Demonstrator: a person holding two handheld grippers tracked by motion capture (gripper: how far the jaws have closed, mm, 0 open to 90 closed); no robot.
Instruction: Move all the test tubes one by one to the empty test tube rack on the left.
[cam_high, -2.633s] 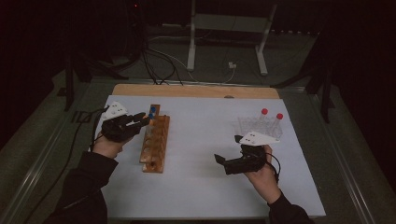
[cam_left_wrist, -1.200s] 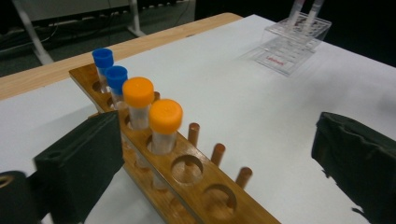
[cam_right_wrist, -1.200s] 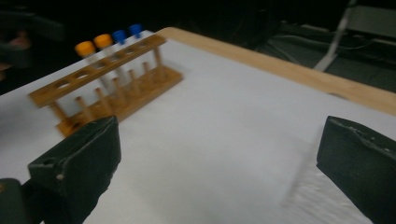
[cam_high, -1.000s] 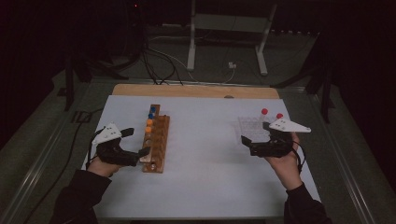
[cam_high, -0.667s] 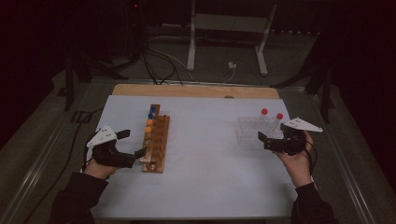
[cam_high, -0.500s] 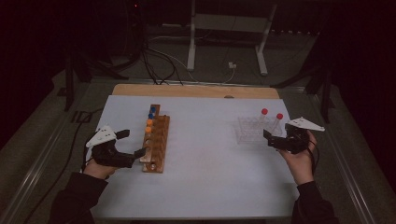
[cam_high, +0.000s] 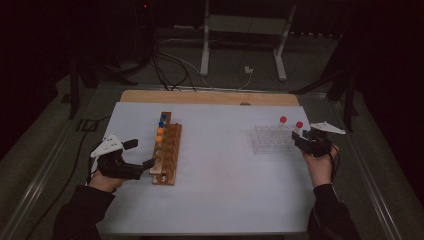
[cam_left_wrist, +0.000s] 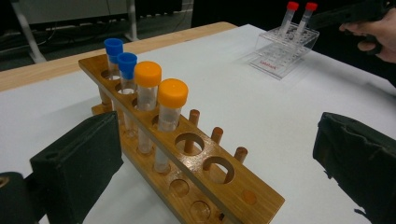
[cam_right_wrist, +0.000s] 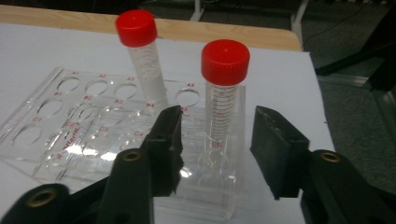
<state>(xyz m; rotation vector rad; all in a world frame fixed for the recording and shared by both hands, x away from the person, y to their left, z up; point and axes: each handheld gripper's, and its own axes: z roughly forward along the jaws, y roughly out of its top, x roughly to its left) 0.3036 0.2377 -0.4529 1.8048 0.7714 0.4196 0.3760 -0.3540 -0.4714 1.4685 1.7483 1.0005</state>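
High view: white table; wooden rack lying left of centre, clear rack at the right; left gripper sitting just beside the wooden rack's near left side, jaws apart; right gripper closing on the clear rack's right end, beside two red-capped tubes; its jaw gap is too small to read here.

Left gripper view: jaws standing wide apart, holding nothing; wooden rack carrying two blue-capped tubes and two orange-capped tubes at its far end, the near holes lying vacant; caps and vacant holes are showing far more clearly than from above; the other hand is appearing beyond the clear rack.

Right gripper view: jaws spread, bracketing the nearer red tube without touching it; that tube is standing in the clear rack's near corner hole, the second red tube standing farther back.

Step in hand, as a judgement: approaching to grasp the nearer red tube, likely for moving it to the wooden rack; next move is calling for closing on the tube below its cap, then lifting straight up clear of the hole.
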